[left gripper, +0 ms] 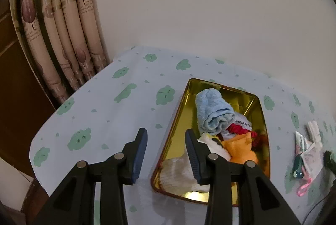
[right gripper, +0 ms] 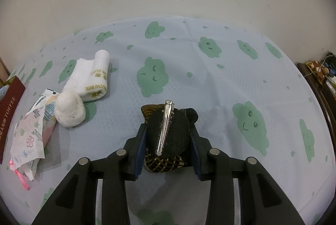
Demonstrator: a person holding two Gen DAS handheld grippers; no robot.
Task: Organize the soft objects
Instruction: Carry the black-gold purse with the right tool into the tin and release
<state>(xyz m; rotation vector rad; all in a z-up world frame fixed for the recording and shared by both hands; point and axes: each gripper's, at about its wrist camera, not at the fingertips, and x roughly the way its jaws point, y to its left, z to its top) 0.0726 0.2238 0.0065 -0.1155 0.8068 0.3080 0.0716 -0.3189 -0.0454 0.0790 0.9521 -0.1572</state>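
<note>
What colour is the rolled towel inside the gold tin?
Light blue towel; the left wrist view shows it best.

place: home | signs: leaf-print curtain (left gripper: 63, 40), cloud-print tablecloth (right gripper: 189, 69), plain wall (left gripper: 199, 4)

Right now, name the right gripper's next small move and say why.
Probably lift the black hair clip straight up off the tablecloth. The right gripper has its jaws on both sides of it, apparently gripping, yet the clip seems to rest on the cloth, so raising it comes before carrying it away.
</note>
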